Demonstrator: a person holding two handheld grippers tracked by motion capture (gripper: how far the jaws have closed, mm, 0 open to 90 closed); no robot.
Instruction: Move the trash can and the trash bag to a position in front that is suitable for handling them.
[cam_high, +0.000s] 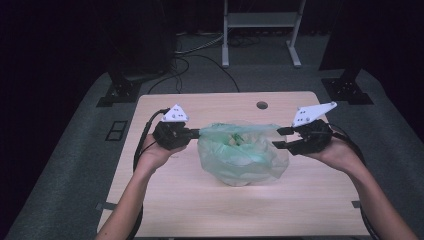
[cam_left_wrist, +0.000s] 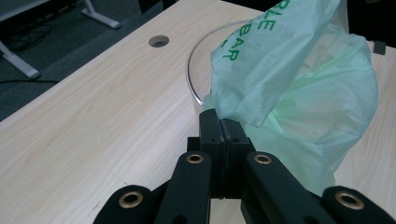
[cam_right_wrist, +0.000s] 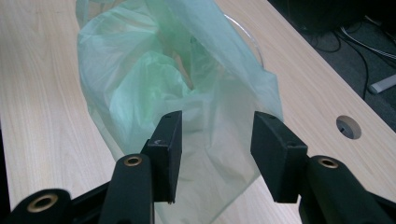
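The wooden table (cam_high: 165, 200) carries a green plastic bag (cam_high: 243, 155) at mid-frame, draped over a clear glass bowl (cam_left_wrist: 196, 79). The left gripper (cam_high: 196, 133) is pressed together, pinching the bag's edge; the right gripper (cam_high: 278, 138) stands spread beside the opposite edge, gripping nothing. I'd say the right should close on a single layer of film before either pulls. The left gripper view reveals the bowl's rim and green lettering, unreadable from above; the right gripper view looks down into the bag's mouth
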